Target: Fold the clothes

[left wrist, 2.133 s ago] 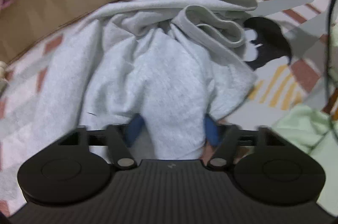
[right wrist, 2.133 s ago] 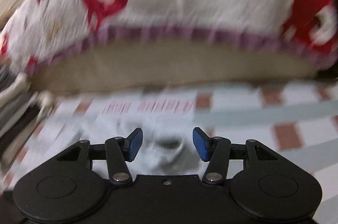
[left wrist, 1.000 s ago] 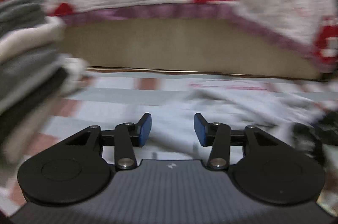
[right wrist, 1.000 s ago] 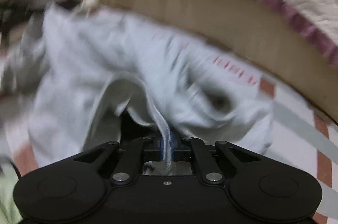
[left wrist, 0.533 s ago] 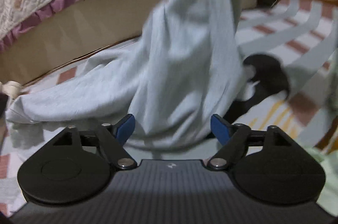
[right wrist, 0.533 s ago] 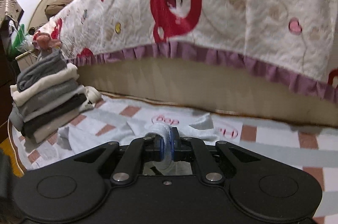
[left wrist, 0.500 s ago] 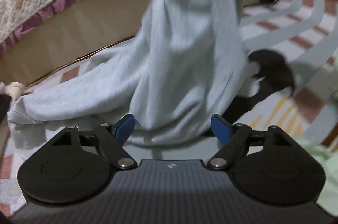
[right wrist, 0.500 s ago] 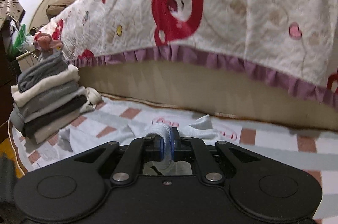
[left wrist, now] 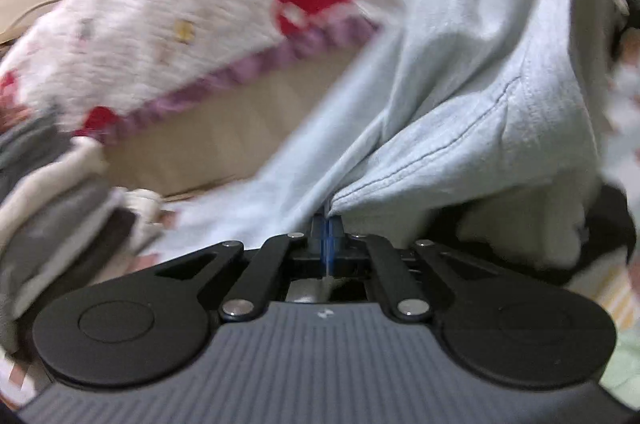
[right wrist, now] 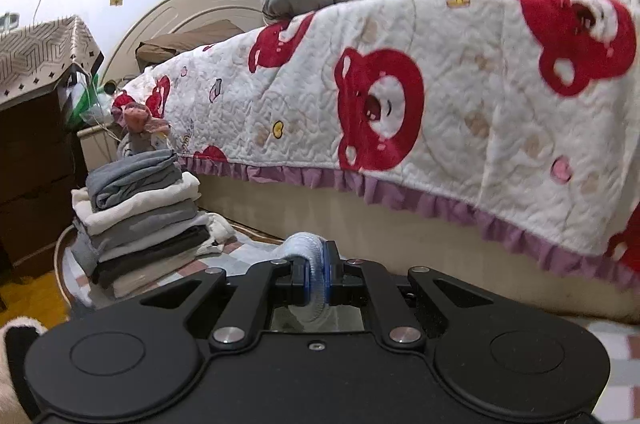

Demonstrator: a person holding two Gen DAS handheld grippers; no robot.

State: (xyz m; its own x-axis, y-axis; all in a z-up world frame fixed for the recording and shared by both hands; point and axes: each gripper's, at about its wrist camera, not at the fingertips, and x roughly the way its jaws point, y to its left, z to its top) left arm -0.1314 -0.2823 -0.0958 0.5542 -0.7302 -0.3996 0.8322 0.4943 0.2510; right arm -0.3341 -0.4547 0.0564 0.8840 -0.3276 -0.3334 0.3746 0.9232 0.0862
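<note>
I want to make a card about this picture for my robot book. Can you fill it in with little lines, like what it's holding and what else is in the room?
left gripper: shut on the pale grey garment, having just closed on it
right gripper: shut on a rolled edge of the pale grey cloth
garment: lifted, hanging in folds
folded pile: stacked on the floor by the bed
bedspread: white with red bears and a purple frill

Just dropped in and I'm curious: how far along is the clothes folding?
Done: a stack of folded clothes sits by the bed. In hand: a pale blue garment, pinched by the left tool, whose jaws have just closed on it, and by the right tool at a rolled edge. Left: this garment hangs unfolded, so its folding hasn't begun.
</note>
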